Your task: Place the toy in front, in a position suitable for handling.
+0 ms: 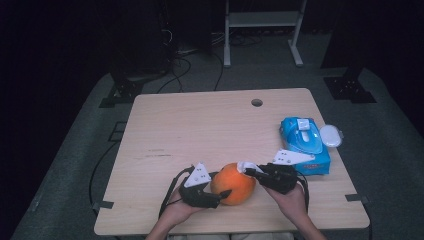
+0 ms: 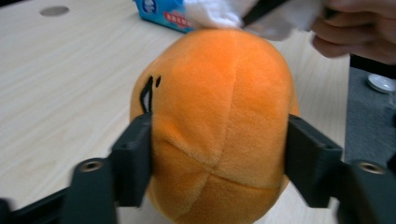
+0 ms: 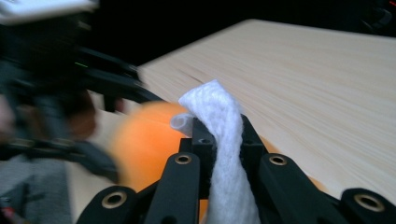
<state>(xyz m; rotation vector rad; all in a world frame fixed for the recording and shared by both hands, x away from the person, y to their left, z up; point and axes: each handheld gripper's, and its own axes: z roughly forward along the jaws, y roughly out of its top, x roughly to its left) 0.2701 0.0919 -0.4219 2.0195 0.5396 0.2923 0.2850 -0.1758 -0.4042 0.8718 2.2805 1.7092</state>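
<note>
An orange plush ball [image 1: 233,183] [image 2: 217,135] with a small black stitched mark sits near the table's front edge. My left gripper [image 1: 220,192] [image 2: 217,156] is shut on it, one black jaw pressing into each side. My right gripper [image 1: 248,171] [image 3: 219,135] is shut on a white tissue [image 1: 245,166] [image 3: 224,154], which stands up between its jaws. That tissue [image 2: 212,13] rests against the top right of the plush ball [image 3: 140,144], held there from the right by a hand [image 2: 355,32].
A blue pack of wipes [image 1: 305,145] [image 2: 161,11] lies at the table's right edge, with a round white lid [image 1: 330,135] beside it. The table [image 1: 200,130] has a cable hole [image 1: 257,102] near its far edge. Cables and a stand's legs are on the floor behind.
</note>
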